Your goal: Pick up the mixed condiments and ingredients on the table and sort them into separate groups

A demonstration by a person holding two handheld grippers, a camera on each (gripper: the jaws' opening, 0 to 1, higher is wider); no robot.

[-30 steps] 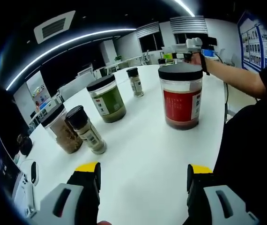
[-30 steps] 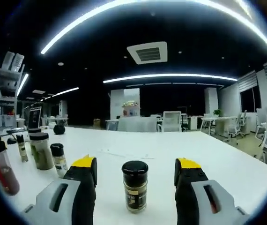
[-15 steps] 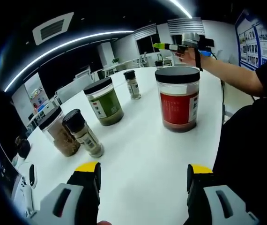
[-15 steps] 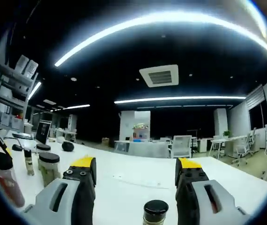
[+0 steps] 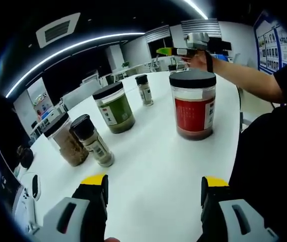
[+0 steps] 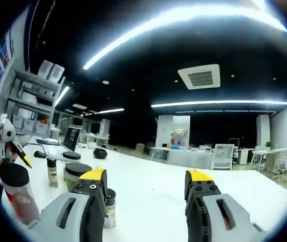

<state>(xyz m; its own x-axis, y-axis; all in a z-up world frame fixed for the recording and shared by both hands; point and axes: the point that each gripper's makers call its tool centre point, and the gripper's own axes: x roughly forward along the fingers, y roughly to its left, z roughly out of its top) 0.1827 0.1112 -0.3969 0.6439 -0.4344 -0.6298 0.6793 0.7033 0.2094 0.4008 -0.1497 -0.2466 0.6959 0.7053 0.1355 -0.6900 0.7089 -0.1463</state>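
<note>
My left gripper (image 5: 153,189) hangs low over the white table (image 5: 153,161), jaws wide apart, nothing btwn them. My right gripper (image 6: 143,184) is raised, jaws also spread and empty; it also shows top right of the left gripper view, in my hand.

Centre-right in the left gripper view: big clear plastic jar w/ black lid and red label (image 5: 194,103), dark red contents. Looks heaviest, smooth-walled, prob. slippery; I'd grip the body just under the lid, squarely. Upper centre: green-filled jar w/ black lid (image 5: 114,107), same approach. Behind it, small spice shaker w/ black cap (image 5: 144,89). Centre-left: brown-filled jar (image 5: 67,138) touching or just beside a slim shaker w/ black cap (image 5: 93,140). Shakers look light, stiff, tippy; take mid-body, below cap.

Jars stand mixed, sorting not finished.
</note>
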